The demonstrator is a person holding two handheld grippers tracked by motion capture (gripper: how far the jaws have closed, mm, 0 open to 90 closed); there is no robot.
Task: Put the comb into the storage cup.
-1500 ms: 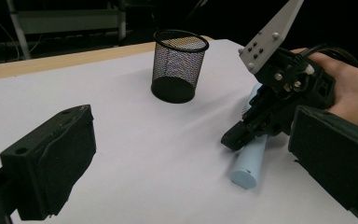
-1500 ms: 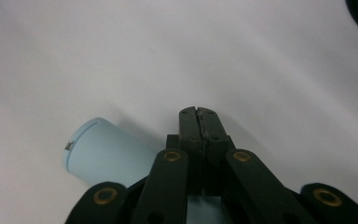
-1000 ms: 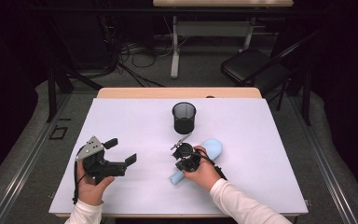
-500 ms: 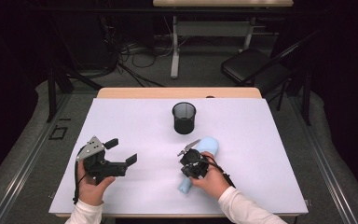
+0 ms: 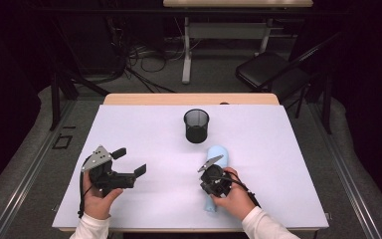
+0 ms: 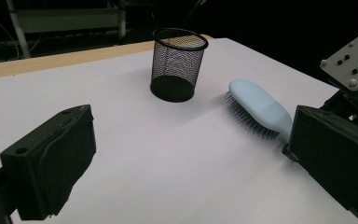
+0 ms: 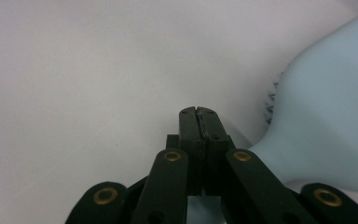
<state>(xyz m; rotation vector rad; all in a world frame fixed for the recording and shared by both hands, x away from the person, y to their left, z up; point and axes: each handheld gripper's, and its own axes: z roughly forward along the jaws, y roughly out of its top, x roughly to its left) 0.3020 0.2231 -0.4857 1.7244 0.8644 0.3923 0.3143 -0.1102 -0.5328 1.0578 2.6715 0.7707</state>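
Right tongs [image 7: 199,112]: we are seeing the two black jaws pressing together, tip to tip, with nothing pinched at the tips; a pale blue sliver is showing low between the arms, and we cannot tell whether that part is gripped. In the high view these tongs [image 5: 214,175] are hovering over the handle end of the light blue hairbrush [image 5: 217,155].

Left tongs [image 5: 129,167]: jaws are standing spread wide and empty, resting in the hand at the near left of the worktop [image 5: 278,149], well apart from the brush.

Hairbrush [image 6: 261,106]: lying bristles down on the worktop, head toward the black mesh cup [image 5: 196,125], near it but not touching.

Step in hand, as we are judging it: getting hold of the brush by its handle, likely for standing it in the cup. The next move is calling for the right tongs to open, straddle the handle and close firmly.

Hard to make out: the hand and tongs are covering the handle in the high view; the right gripper view is cutting the brush off at its edge.
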